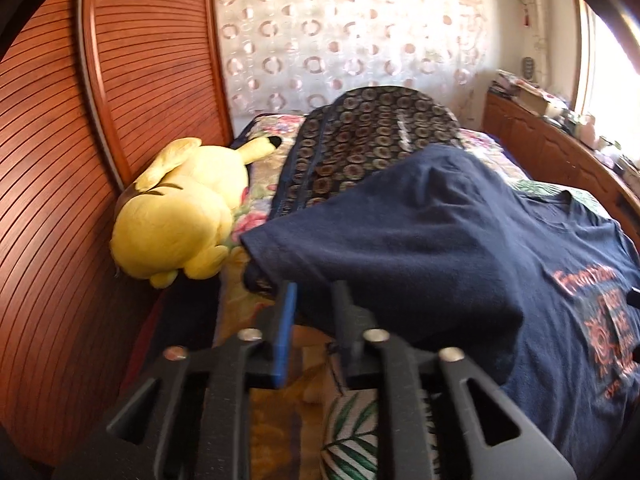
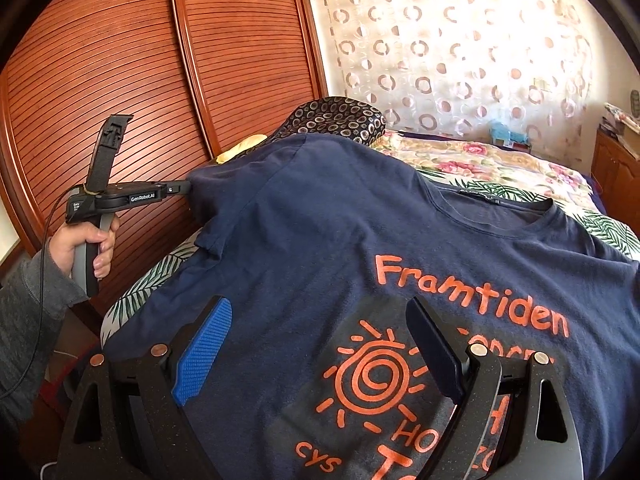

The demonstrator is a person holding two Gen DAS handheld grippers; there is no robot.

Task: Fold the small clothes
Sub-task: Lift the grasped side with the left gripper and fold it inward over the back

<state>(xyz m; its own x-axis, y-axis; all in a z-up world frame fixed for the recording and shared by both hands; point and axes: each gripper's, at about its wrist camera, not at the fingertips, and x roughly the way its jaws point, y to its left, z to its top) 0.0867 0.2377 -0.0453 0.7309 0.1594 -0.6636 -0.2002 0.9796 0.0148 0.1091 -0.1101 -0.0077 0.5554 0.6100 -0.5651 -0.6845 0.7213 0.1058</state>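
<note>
Left wrist cam first: the left gripper has its two fingers pinched on the sleeve edge of a navy t-shirt, so the fabric is bunched and lifted right at the fingertips and drapes off to the right of the claw, where the orange print shows on the flat part of the shirt. Ahead and to the left of the claw a yellow plush toy lies against the slatted wooden wardrobe doors. Straight ahead, beyond the raised sleeve, there's a dark cushion with ring patterns on the floral bedspread, and a circle-patterned curtain behind it. Right wrist cam: the right gripper is spread wide and sits low over the shirt, its blue-padded finger on the left and dark finger on the right, with the orange sun print between them and "Framtiden" just ahead and to the right. I can't tell whether the fingers touch the cloth. Far ahead-left of this claw you can see the left gripper in the person's left hand, holding the sleeve up off the bed. The collar lies ahead, toward the floral bedspread.
</note>
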